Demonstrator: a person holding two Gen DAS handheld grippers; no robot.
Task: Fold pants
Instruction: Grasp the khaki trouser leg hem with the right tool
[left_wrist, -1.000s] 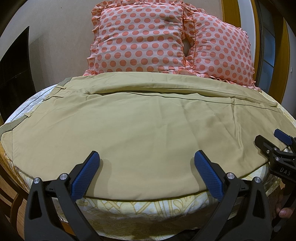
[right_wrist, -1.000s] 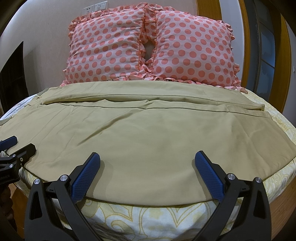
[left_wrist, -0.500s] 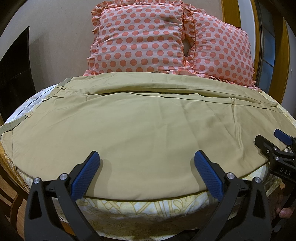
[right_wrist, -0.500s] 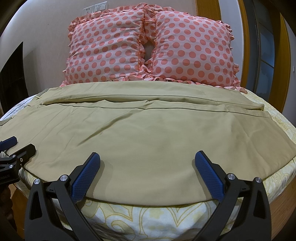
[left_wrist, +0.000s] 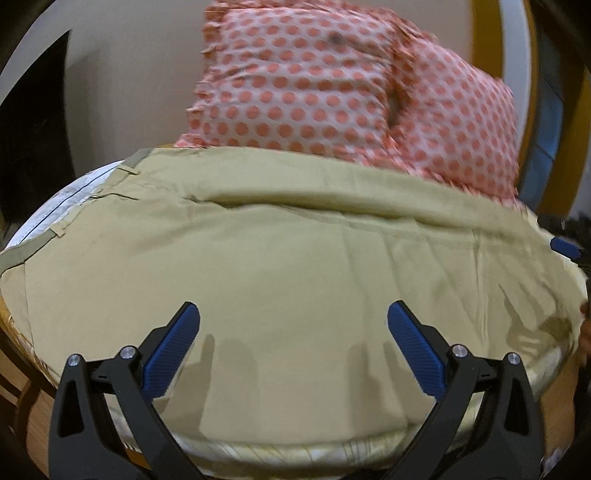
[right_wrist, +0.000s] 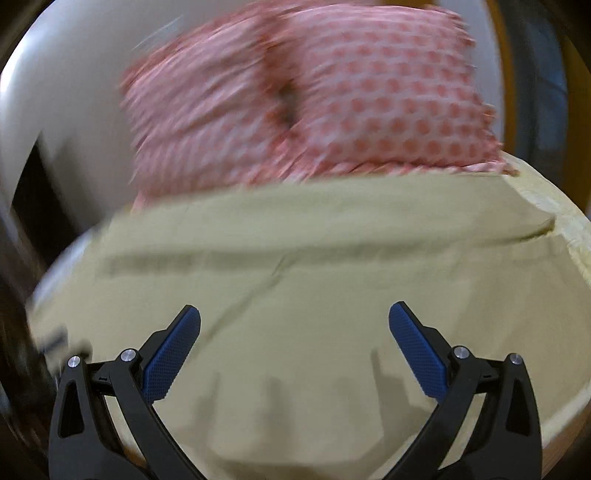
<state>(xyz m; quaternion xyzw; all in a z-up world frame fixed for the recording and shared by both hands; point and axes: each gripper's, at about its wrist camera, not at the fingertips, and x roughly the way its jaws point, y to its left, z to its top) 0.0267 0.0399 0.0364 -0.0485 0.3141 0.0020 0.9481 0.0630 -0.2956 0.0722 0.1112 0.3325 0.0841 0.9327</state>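
Khaki pants (left_wrist: 295, 266) lie flat across the bed, waistband with belt loops (left_wrist: 59, 230) at the left, legs running right. They also fill the right wrist view (right_wrist: 303, 273), which is blurred. My left gripper (left_wrist: 293, 325) is open and empty, low over the pants' near edge. My right gripper (right_wrist: 294, 325) is open and empty, low over the pants near the leg end; one of its blue fingertips (left_wrist: 565, 247) shows at the right of the left wrist view.
Two pink polka-dot pillows (left_wrist: 314, 81) stand against the wall behind the pants; they are also in the right wrist view (right_wrist: 369, 92). The patterned bedsheet edge (left_wrist: 295, 448) runs below the pants. A wooden bed frame (left_wrist: 22, 376) is at the lower left.
Both grippers have moved forward and down over the pants. The right gripper moves fast, blurring its view, and has gone farther onto the bed at the right. Both stay open.
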